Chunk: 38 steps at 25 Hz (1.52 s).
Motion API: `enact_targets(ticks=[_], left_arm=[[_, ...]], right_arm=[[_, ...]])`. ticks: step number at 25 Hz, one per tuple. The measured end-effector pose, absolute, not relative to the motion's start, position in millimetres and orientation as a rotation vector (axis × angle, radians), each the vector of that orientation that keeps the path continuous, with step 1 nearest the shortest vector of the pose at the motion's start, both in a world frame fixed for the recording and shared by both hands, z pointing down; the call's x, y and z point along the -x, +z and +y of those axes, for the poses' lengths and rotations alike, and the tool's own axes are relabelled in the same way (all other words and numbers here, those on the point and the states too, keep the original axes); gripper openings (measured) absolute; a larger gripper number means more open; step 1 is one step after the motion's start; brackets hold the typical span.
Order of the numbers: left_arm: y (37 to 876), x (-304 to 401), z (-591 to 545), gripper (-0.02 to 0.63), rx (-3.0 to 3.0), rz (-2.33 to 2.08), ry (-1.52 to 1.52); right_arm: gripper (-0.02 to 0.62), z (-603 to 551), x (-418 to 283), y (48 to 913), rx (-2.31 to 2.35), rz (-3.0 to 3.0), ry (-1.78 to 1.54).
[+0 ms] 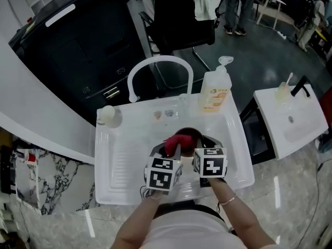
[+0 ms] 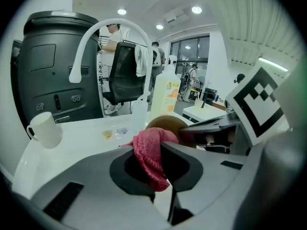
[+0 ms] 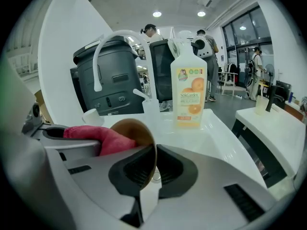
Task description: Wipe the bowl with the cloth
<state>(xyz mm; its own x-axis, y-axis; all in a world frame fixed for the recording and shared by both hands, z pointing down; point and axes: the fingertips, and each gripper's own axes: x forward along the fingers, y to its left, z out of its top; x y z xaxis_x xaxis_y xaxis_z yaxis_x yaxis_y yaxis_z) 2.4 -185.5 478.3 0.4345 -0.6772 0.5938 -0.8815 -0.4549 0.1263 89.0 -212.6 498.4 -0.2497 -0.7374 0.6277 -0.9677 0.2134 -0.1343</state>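
Over the sink (image 1: 122, 157), your right gripper's (image 3: 152, 169) jaws pinch the bowl's (image 3: 136, 133) rim while your left gripper's (image 2: 156, 162) jaws clamp the cloth (image 2: 151, 150) at the bowl. Hard scrubbing could twist that thinly held rim loose.
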Motion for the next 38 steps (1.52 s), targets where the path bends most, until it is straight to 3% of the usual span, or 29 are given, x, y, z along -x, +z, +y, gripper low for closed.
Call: enact_targets(ticks=[13,18,38], left_arm=[[441.5,45.1,-179.0,0.046,-2.235,-1.493,0.549],[428.0,16.0,-177.9,0.046,-2.324,-1.354,0.456],[492.1,-48.8,-147.9,0.046,-2.240,-0.833,0.643]], right_arm=[[0.017,-219.5,-92.8,506.8,-1.597,-2.052,0.781],[0.016,-220.7,-85.9,504.1,-1.581,-2.079,0.799],[0.025,-211.4,-85.8,498.9,-1.586,-2.113,0.900]])
